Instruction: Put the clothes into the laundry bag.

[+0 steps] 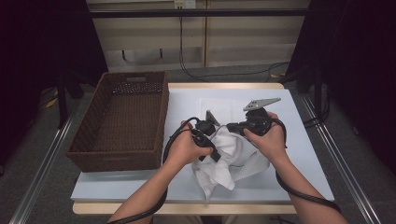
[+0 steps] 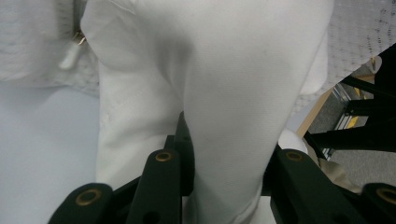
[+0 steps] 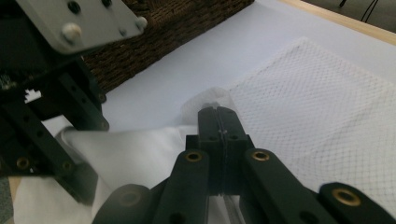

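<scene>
Your left gripper [image 2: 224, 186]: jaws part-closed, clamped on a thick fold of white cloth [image 2: 224, 93] held between them. Your right gripper [image 3: 218, 126]: jaws pressed together, pinching a thin edge of the mesh bag [image 3: 317, 107]. Cloth sits bunched at table [image 1: 187, 100] front-centre, w/ wicker basket [image 1: 126, 116] beside it. Jaw tips are hidden by your hands in high view.

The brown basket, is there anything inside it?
The brown basket looks empty: its woven floor shows bare in the high view. Its near wall hides a strip of the floor right behind it. The white cloth lies outside, on the table.
</scene>
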